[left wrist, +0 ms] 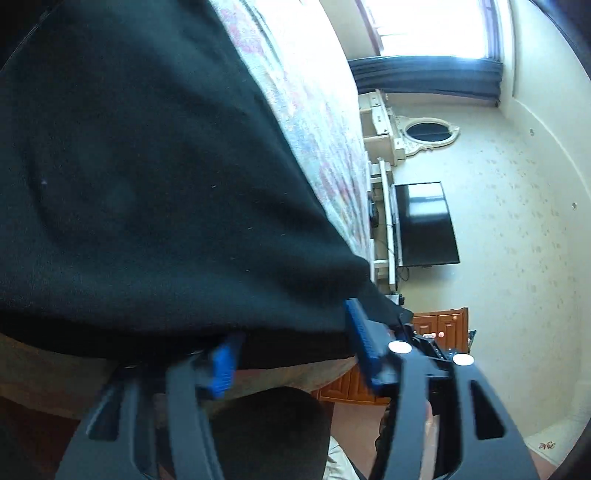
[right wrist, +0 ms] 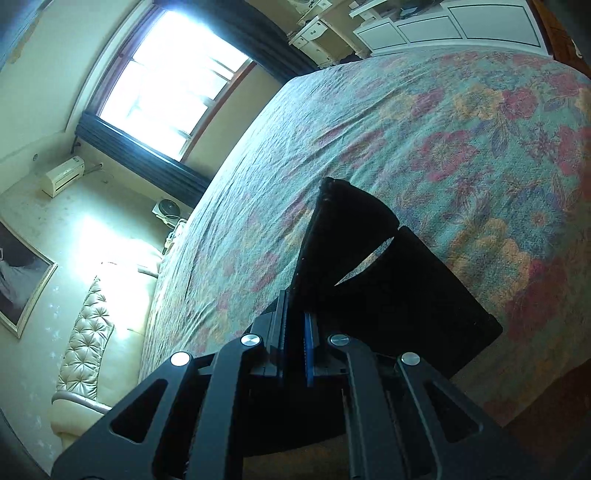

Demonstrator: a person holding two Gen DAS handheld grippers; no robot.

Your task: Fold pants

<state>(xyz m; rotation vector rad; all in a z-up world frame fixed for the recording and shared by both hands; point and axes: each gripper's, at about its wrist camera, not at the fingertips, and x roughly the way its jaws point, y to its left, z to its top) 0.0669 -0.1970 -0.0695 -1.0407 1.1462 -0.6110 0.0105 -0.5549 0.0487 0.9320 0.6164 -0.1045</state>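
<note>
The black pants [left wrist: 147,184] lie on a floral bedspread [left wrist: 314,129] and fill most of the left wrist view. My left gripper [left wrist: 291,343] is at their near hem, which bunches between the two blue pads [left wrist: 360,339] and spans the gap from one to the other. In the right wrist view, my right gripper [right wrist: 295,332] is shut on an edge of the pants [right wrist: 388,288]. From there a folded flap of black cloth rises away from the pads over the bedspread [right wrist: 406,129]. The view is blurred around the left pads.
The bed's near edge runs just below both grippers. Beyond the bed are a wall-mounted television [left wrist: 424,221], an oval mirror [left wrist: 428,131] and a wooden cabinet [left wrist: 439,325]. A padded headboard [right wrist: 88,332] and white drawers [right wrist: 443,26] border the bed.
</note>
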